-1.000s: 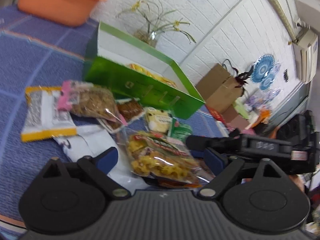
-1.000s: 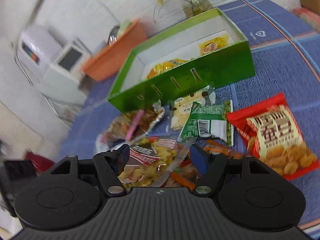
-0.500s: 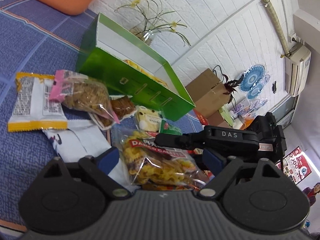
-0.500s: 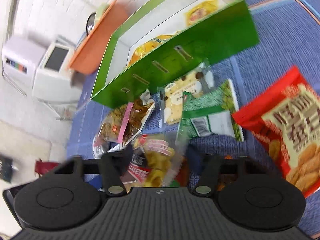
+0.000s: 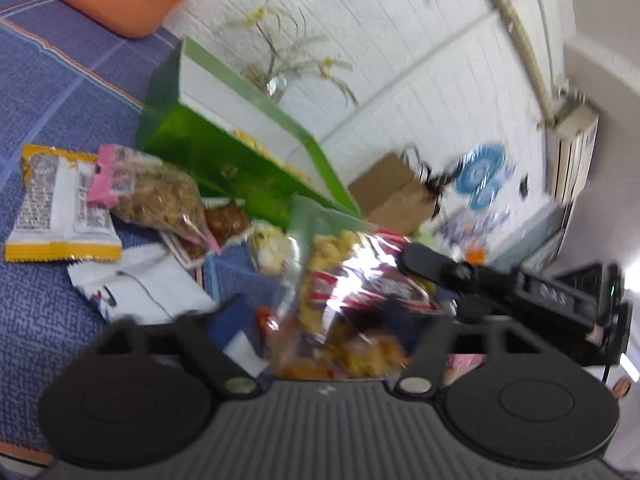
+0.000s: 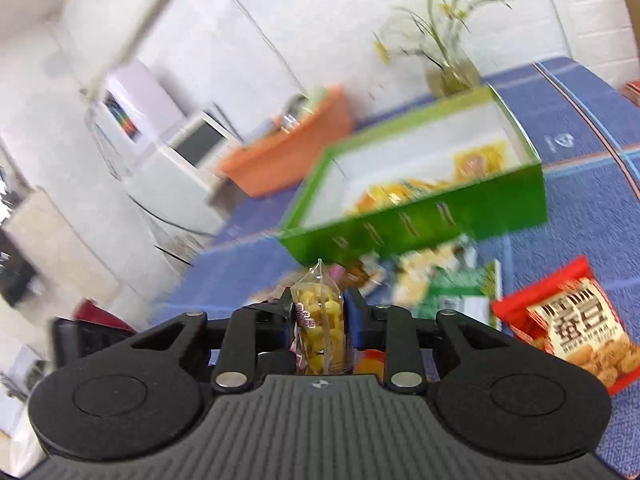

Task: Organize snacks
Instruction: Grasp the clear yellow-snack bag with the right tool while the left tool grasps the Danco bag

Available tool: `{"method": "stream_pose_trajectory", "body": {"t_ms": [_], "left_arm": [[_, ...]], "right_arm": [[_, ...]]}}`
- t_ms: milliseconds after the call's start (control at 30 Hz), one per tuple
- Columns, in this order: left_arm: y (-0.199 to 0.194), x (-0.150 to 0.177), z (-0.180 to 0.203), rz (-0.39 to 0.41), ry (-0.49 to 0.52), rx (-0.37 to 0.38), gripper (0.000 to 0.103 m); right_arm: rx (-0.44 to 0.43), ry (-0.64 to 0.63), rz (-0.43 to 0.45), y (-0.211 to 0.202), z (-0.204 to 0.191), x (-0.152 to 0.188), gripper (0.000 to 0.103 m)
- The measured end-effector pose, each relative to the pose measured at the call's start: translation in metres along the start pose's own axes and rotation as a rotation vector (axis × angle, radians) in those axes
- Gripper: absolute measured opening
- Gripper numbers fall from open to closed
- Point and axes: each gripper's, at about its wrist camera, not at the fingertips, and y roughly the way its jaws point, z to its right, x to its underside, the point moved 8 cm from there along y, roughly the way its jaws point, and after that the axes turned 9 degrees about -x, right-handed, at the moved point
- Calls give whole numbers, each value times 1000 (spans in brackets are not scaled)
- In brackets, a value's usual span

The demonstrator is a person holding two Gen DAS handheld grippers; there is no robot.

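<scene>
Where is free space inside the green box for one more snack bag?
Inside the green box, the white floor toward the orange basin is bare. Yellow packets crowd the near wall and the far right corner. In front, loose snacks cover the cloth.

Snack packets (image 5: 152,200) before box (image 5: 224,160)

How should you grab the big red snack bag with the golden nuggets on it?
I'd pinch one edge, probably the crimped top seal of the red snack bag. It lies flat on the blue tablecloth, so there's nothing thick to squeeze in the middle. Come down from above at its free outer side; the green packet crowds the other side.
</scene>
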Motion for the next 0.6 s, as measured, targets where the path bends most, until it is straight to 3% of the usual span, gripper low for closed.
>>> {"method": "stream_pose_trajectory", "body": {"t_ms": [133, 200, 233, 267, 333, 600], "left_arm": [[-12, -9, 2, 45, -60, 125, 73], [-15, -6, 11, 31, -39, 161, 58], [-16, -4, 18, 20, -15, 171, 45], [-18, -1, 24, 19, 21, 159, 39], [-20, 3, 32, 34, 95, 116, 39], [-15, -7, 28, 16, 115, 80, 38]], "right_arm": [[-127, 82, 3, 2, -5, -3, 44], [-144, 108, 7, 5, -4, -2, 44], [-145, 118, 11, 5, -2, -2, 44], [-139, 125, 20, 4, 0, -2, 44], [-141, 132, 23, 3, 0, -2, 44], [-124, 44, 10, 8, -6, -10, 44]]}}
